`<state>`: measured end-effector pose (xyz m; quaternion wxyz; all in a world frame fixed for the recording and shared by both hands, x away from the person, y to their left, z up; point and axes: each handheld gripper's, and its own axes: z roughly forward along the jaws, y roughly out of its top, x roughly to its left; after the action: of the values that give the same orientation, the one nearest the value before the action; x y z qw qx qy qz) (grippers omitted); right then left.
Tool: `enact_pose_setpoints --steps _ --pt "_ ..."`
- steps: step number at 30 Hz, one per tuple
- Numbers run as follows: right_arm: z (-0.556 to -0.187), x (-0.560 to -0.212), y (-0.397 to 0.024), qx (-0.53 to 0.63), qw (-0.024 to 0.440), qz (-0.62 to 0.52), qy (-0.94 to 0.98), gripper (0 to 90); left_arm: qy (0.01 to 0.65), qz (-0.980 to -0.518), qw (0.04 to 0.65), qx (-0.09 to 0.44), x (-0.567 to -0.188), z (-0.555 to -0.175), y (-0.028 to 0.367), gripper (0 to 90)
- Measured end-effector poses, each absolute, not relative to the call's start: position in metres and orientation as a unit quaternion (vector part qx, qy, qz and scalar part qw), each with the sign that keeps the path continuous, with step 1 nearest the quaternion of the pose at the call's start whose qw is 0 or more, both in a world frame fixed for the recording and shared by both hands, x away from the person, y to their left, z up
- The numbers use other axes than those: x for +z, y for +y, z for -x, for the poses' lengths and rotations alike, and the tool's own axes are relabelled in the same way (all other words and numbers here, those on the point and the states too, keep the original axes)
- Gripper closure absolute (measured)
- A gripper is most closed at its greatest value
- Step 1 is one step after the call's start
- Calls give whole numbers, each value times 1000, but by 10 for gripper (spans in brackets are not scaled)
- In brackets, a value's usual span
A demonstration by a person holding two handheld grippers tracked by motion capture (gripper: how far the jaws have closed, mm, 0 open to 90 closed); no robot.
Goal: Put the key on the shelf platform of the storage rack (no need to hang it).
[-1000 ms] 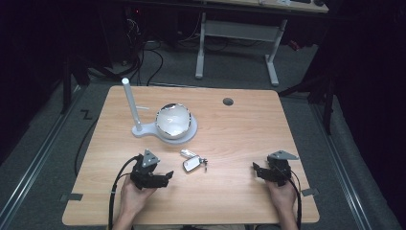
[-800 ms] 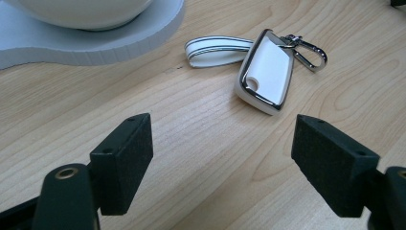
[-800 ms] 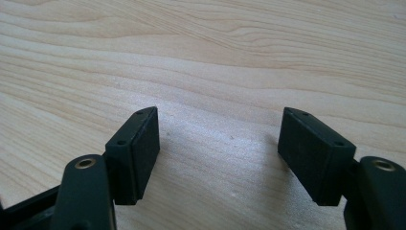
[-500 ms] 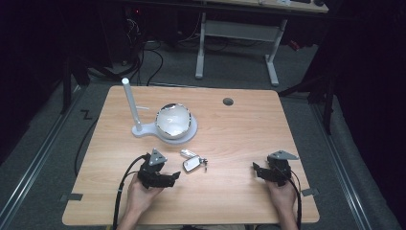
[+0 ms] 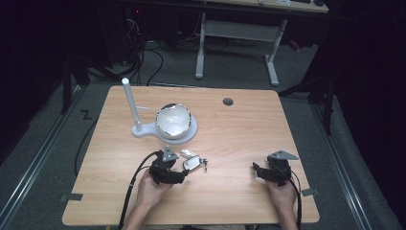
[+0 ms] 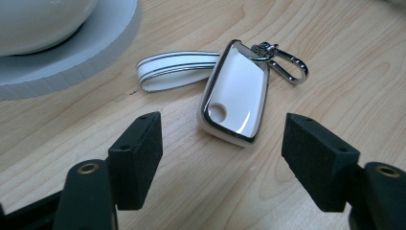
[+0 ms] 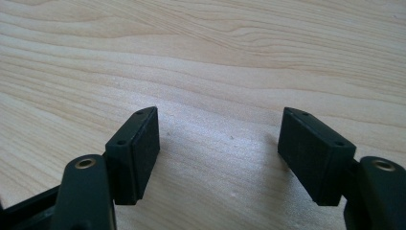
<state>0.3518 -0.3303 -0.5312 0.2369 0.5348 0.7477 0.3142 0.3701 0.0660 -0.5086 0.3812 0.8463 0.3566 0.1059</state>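
The left claw (image 6: 221,143), jaws apart and just been closing, faces the glossy white chrome-edged key fob (image 6: 234,93) at its 12 o'clock, untouched; the right claw (image 7: 219,153) gapes over bare wooden tabletop (image 7: 239,57).

No text, label, brand, number or sign can be read anywhere — the white key fob (image 6: 234,93) has a plain glossy face, and its striped strap (image 6: 174,68) shows only dark lines — no letters.

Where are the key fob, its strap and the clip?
key fob (image 6: 235,93), left gripper view, middle of white face
strap (image 6: 174,69), left gripper view, loop's middle
clip (image 6: 286,64), left gripper view, metal hook
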Motion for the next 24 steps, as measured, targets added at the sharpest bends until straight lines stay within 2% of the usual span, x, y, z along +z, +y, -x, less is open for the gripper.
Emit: enact_pose_setpoints --steps 9,24 --pt "-352 -531 -330 314 237 -535 748 312 338 -858 371 111 -508 -377 47 345" --pt "-352 -531 -330 314 237 -535 748 312 350 -857 366 100 -519 -389 42 408"
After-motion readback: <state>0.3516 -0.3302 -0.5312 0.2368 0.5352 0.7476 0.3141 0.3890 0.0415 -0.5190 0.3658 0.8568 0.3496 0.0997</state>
